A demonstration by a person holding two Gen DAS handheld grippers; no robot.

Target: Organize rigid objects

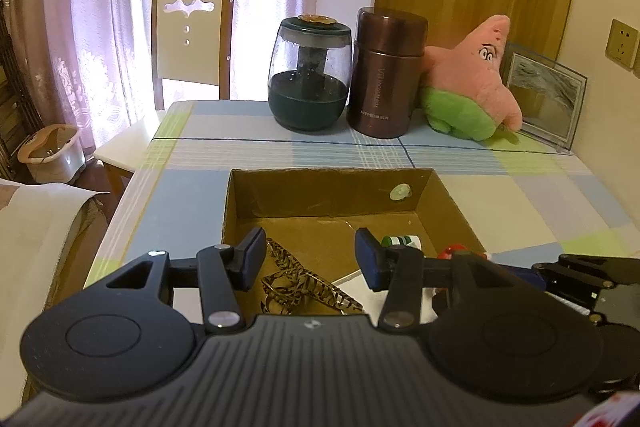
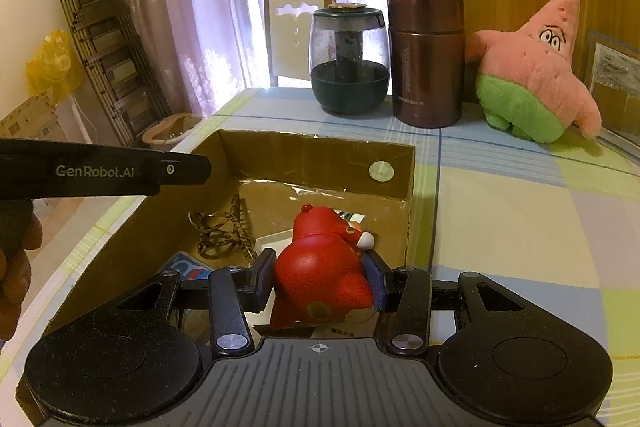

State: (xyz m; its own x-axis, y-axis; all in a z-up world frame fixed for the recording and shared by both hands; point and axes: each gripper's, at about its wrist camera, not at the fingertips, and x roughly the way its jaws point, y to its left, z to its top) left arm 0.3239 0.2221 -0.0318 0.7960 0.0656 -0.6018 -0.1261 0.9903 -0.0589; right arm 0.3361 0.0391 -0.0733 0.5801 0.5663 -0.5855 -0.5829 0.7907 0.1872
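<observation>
Left gripper [image 1: 310, 259] hangs over the open cardboard box [image 1: 328, 193], jaws parted with nothing between the pads. Below and between those jaws, on the box floor, lies a brown patterned cord [image 1: 304, 281] in a loose tangle; a white flat item [image 1: 352, 283] lies just beside it toward the right jaw, identity not readable. Beyond the right jaw a small green-and-white capped bottle [image 1: 400, 241] shows in part. Right gripper [image 2: 318, 281] is closed on a red toy figure [image 2: 320, 267]: both pads press its flanks, and the figure sits tilted between the jaws, over the near part of the box [image 2: 312, 155]. In the right wrist view the cord [image 2: 222, 231] lies ahead and to the left of the jaws, on the box floor. A blue-and-white flat packet [image 2: 188, 267] lies just left of the left jaw. A round white sticker [image 2: 381, 171] sits on the far inner wall of the box, ahead of the jaws. The body of the left gripper [image 2: 104, 171] crosses the left side of that view, with the person's hand [image 2: 16, 259] below it. Box stands on a worktop [image 2: 500, 227] with a checked cloth. Well beyond the jaws, at the far edge: a glass teapot [image 2: 348, 59] with dark liquid, a brown steel flask [image 2: 426, 59] just beside it, a pink star plush toy [image 2: 536, 75], and a framed picture [image 1: 546, 95] at the wall.
</observation>
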